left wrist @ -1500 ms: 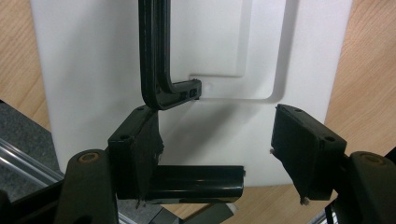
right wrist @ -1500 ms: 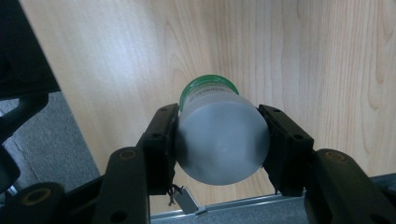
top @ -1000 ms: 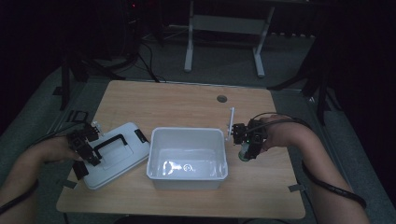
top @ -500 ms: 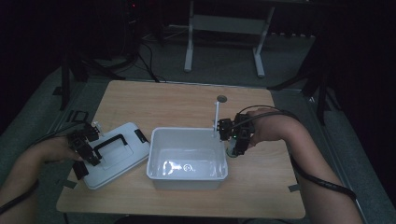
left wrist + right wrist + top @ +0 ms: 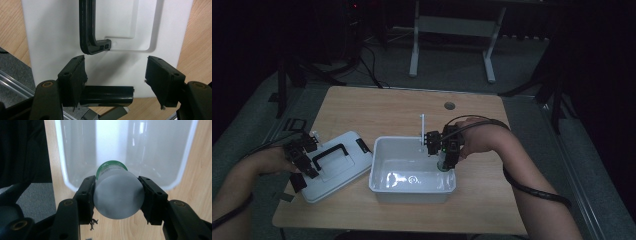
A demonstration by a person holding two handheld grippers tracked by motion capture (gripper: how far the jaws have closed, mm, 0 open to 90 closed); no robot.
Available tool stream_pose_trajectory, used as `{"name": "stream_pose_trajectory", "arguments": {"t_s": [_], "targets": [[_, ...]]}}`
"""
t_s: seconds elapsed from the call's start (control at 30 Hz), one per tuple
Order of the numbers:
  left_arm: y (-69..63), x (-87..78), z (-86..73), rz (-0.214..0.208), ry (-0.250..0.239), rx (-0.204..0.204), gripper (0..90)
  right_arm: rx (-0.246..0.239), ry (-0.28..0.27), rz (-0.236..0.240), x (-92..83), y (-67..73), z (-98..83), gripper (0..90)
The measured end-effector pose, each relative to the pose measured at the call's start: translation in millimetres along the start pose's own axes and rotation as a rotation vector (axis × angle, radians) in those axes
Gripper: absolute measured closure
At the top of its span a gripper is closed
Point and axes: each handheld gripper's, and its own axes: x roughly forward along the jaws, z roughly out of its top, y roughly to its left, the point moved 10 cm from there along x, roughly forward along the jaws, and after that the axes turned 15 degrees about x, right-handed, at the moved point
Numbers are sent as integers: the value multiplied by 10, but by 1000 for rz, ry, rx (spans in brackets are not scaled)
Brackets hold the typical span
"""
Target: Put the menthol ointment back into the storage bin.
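A white plastic bin (image 5: 382, 182) stands open at the table's middle. Its white lid (image 5: 343, 172), with a black handle (image 5: 331, 152), lies flat to the left. My left gripper (image 5: 302, 159) hovers at the lid's left end. Its jaws stand open (image 5: 115, 62) over the lid (image 5: 55, 30), near the handle (image 5: 87, 30) and a black latch (image 5: 106, 95). My right gripper (image 5: 443, 159) is shut on a pale jar with a green cap (image 5: 117, 195). The jar (image 5: 444, 164) hangs cap-down at the bin's right rim (image 5: 62, 170).
The wooden table (image 5: 377, 110) has a round cable hole (image 5: 449, 106) at the back. A cable (image 5: 532, 190) loops by the right forearm. Metal frame legs (image 5: 414, 45) stand on the floor beyond the table.
My right gripper has carried the jar leftward, from beside the bin to over its right rim. The left gripper and the lid have stayed put.
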Motion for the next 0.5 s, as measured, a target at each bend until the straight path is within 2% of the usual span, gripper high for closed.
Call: {"name": "stream_pose_trajectory", "arguments": {"t_s": [0.13, 0.27, 0.5], "targets": [[-3, 3, -8, -2, 1, -2, 322, -14, -5, 4, 120, 26, 61, 501], [-5, 21, -23, -3, 3, -5, 322, -16, -39, 17, 246, 62, 126, 502], [-7, 40, -37, -5, 7, -4, 322, -28, -10, 26, 520, 117, 198, 501]]}}
